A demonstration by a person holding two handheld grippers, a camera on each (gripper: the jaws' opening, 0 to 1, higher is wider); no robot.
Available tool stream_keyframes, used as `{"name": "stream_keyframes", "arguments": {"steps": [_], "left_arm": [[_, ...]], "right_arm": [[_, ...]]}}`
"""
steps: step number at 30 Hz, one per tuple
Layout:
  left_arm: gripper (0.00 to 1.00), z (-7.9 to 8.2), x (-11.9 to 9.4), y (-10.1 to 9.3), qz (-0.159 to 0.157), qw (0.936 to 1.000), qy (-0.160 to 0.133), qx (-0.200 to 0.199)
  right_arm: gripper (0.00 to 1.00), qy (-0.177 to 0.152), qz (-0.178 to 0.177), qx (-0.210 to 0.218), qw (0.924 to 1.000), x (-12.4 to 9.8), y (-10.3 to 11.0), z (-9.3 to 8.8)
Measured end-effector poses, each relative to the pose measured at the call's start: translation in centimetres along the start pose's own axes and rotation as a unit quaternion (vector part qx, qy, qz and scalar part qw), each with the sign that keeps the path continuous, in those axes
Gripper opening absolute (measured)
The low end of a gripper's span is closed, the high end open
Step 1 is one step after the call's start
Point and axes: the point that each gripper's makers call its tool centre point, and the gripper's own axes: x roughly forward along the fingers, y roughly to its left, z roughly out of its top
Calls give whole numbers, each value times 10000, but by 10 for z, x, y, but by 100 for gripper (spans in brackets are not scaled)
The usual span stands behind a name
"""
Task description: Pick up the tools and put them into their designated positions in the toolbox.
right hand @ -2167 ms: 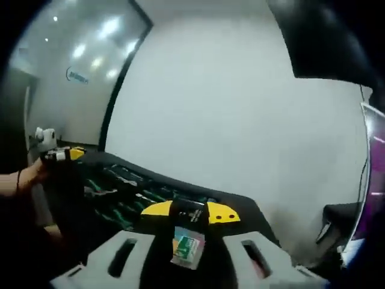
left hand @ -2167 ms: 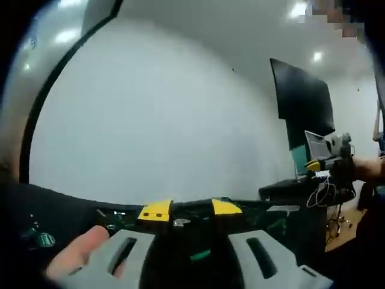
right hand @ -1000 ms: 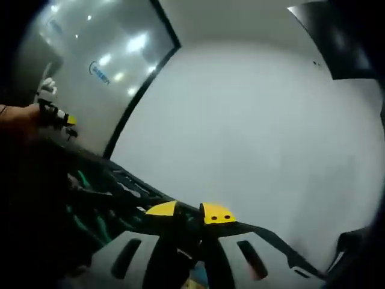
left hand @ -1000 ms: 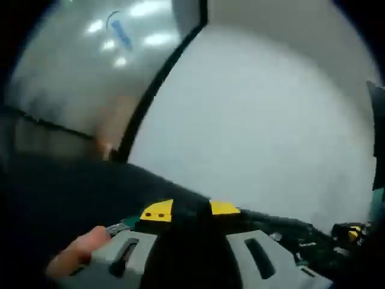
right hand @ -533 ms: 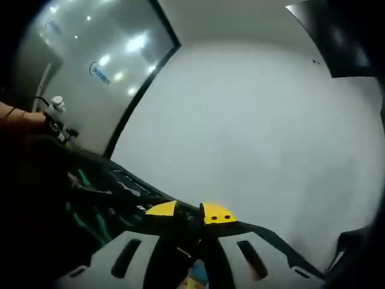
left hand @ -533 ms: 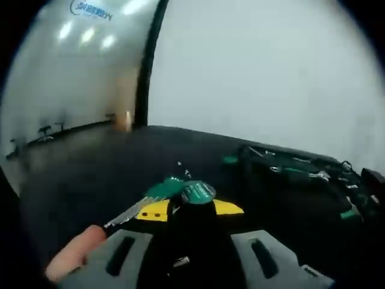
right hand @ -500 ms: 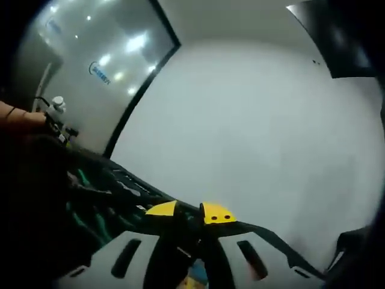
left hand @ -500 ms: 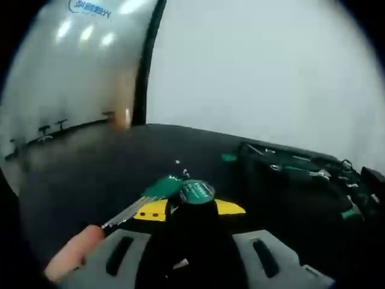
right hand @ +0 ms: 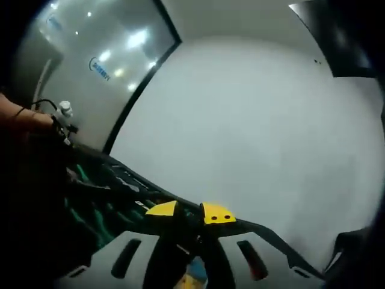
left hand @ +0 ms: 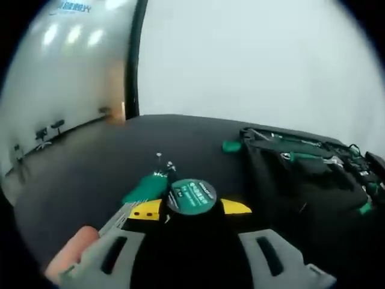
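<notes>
- Your left gripper [left hand: 191, 208] pinches a round green-capped tool [left hand: 191, 196]; a green-handled tool [left hand: 146, 188] waits on the table [left hand: 90, 168].
- Your right gripper [right hand: 189, 214] pinches something dark I cannot identify.
- The toolbox [left hand: 301, 174] holds several tools already.

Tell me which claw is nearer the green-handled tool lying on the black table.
Left. The left claw sits right beside the green-handled tool. The right claw points over the toolbox toward the wall, away from it.

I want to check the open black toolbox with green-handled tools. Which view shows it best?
The left gripper view shows it best: the open black toolbox lies on the dark table, with green and metal tools visible inside. The right gripper view shows only a dark, blurred part of it beyond the right claw.
</notes>
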Motion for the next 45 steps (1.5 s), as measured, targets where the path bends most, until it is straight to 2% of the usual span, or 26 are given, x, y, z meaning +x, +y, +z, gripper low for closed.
{"name": "stream_keyframes", "arguments": {"steps": [7,10,11,13,14,21,26,31,35,39,45], "left_arm": [[39,3,12,3,-6,9999,117,93],[31,5,11,7,15,9999,154,3],[31,6,10,7,-16,9999,108,-43],[31,17,6,4,-82,9993,-286,-214],[31,19,4,3,-92,9990,-358,-236],[31,40,-12,-15,-365,9972,-638,-129],[31,52,-22,-44,-760,9947,-679,-96],[31,56,-32,-81,-1067,9920,-672,56],[31,56,-33,-111,-1241,9889,-636,507],[31,53,-33,-139,-1517,9862,-528,390],[31,48,-33,-174,-1745,9823,-440,519]], "right_arm": [[12,18,32,-70,10000,0,2,-1],[12,35,29,-61,10000,0,1,-1],[12,35,26,-62,10000,0,1,-1],[12,38,30,-61,10000,0,1,-1],[12,43,39,-67,10000,0,2,-2],[12,54,64,-107,9999,1,4,-2],[12,59,45,-121,9999,0,3,-2],[12,76,50,-149,9998,1,3,-3],[12,85,50,-146,9998,1,3,-3],[12,86,53,-156,9998,1,3,-4],[12,80,39,-130,9999,1,2,-4]]}}
